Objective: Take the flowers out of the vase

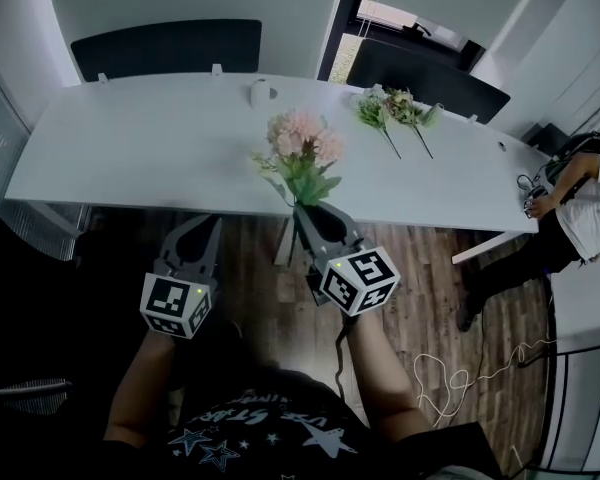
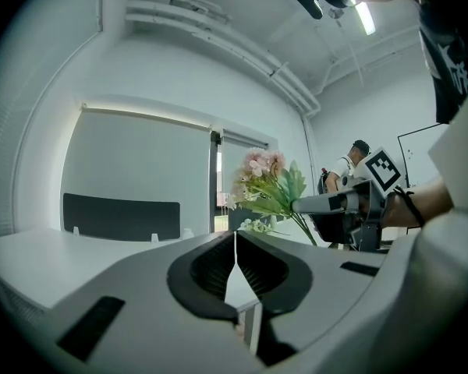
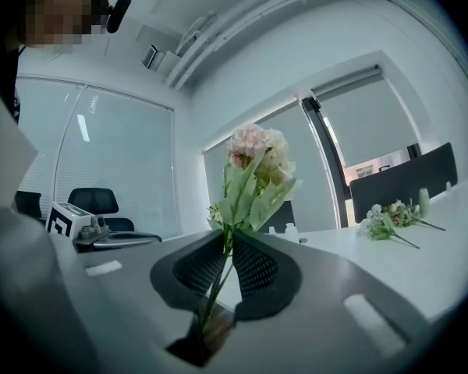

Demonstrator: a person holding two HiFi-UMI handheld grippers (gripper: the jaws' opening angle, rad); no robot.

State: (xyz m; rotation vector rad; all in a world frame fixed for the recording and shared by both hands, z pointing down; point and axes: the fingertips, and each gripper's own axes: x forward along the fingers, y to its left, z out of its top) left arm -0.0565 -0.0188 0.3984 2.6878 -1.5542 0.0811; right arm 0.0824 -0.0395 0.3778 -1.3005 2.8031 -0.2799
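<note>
A bunch of pink flowers with green leaves (image 1: 302, 150) stands upright over the near edge of the white table (image 1: 130, 148); my right gripper (image 1: 305, 214) is shut on its stem. In the right gripper view the stem runs down between the pads (image 3: 253, 265) and the blooms (image 3: 253, 158) rise above. My left gripper (image 1: 208, 224) hangs beside it to the left, off the table's edge, shut and holding nothing (image 2: 235, 244). Two more flower bunches (image 1: 395, 111) lie on the table at the far right. A small white vessel (image 1: 260, 93) stands at the back.
Dark chairs (image 1: 166, 48) stand behind the table. A person (image 1: 580, 203) is at the right end of the table. A white cable (image 1: 460, 376) lies on the wooden floor below the grippers.
</note>
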